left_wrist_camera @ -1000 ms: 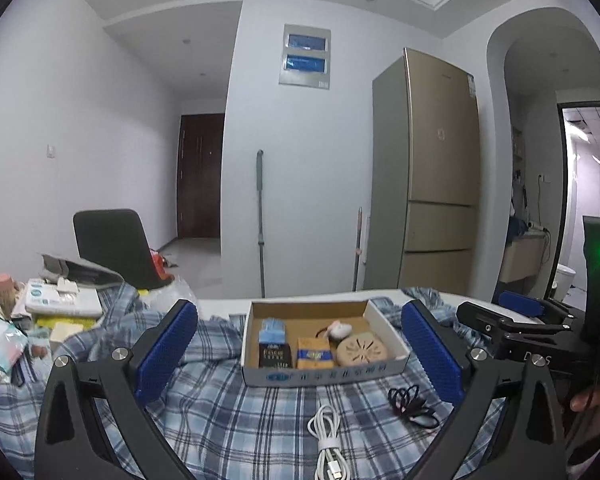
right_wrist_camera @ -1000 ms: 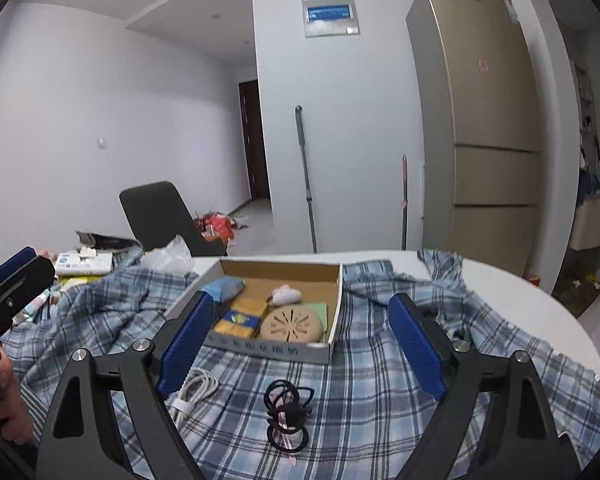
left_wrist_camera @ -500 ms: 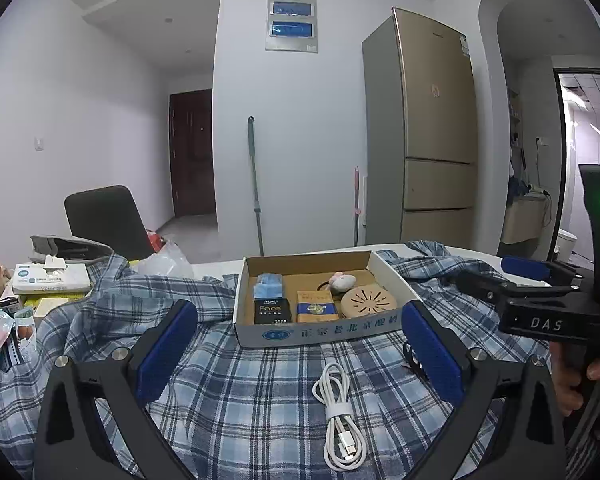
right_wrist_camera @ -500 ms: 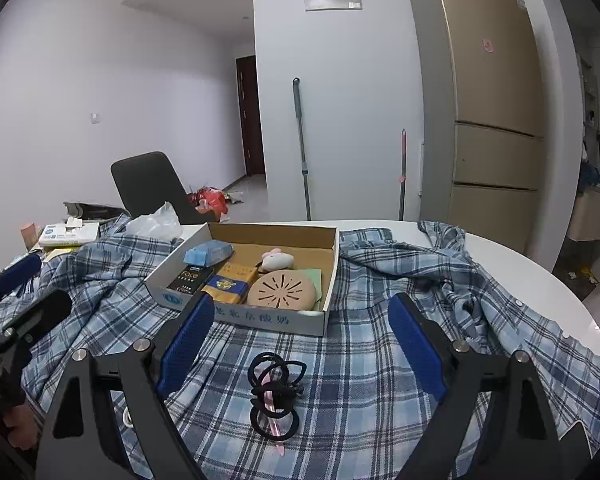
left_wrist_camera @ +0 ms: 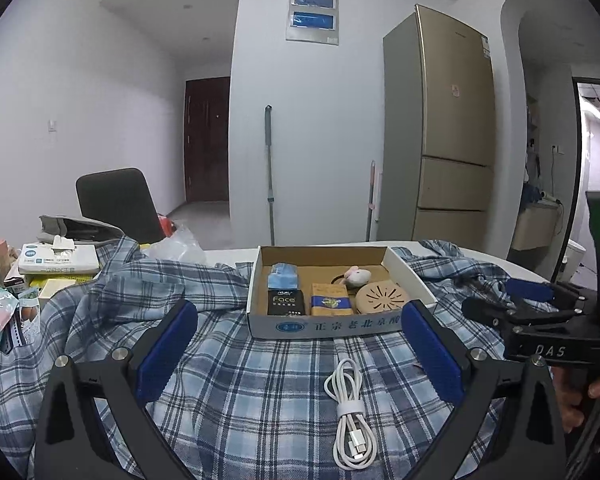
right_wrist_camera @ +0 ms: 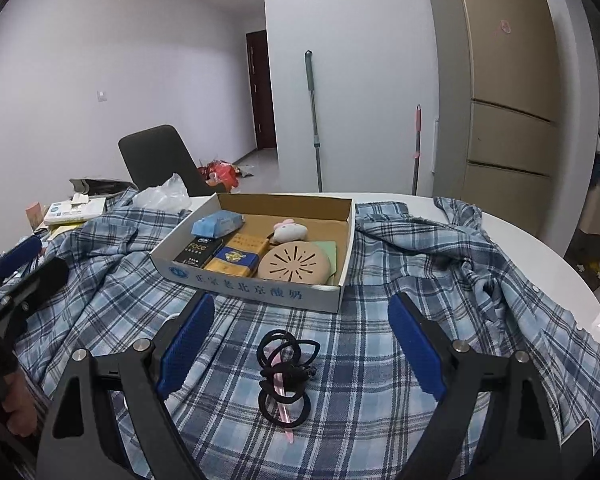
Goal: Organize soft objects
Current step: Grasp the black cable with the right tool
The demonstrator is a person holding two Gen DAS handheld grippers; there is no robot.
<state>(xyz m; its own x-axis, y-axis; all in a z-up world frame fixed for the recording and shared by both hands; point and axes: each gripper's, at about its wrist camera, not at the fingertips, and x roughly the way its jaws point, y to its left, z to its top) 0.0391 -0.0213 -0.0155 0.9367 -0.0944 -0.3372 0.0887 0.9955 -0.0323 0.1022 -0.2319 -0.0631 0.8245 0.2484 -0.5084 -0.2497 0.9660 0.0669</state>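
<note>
A blue plaid shirt [left_wrist_camera: 236, 392] [right_wrist_camera: 380, 352] lies spread over the round white table. On it stands a shallow cardboard box [left_wrist_camera: 328, 326] [right_wrist_camera: 256, 286] holding a blue tissue pack [right_wrist_camera: 217, 225], a black packet, a yellow-blue packet, a tan round disc [right_wrist_camera: 294, 263] and a small pink-white plush toy [left_wrist_camera: 357, 277] [right_wrist_camera: 289, 231]. My left gripper [left_wrist_camera: 300, 352] is open above a coiled white cable [left_wrist_camera: 350, 420]. My right gripper [right_wrist_camera: 300, 340] is open above a bundle of black hair ties with a pink stick [right_wrist_camera: 286, 376]. Neither holds anything.
Tissue boxes and packets [left_wrist_camera: 56, 260] crowd the table's left side, beside a clear plastic bag [right_wrist_camera: 162, 198]. A dark chair [left_wrist_camera: 118, 204] stands behind. A gold fridge [left_wrist_camera: 440, 128], a mop and a door lie beyond. The table edge [right_wrist_camera: 580, 280] curves at right.
Both grippers have sunk and tipped downward, so the shirt, the box, the cable and the hair ties fill more of each view. Their jaws have stayed as wide as before.
</note>
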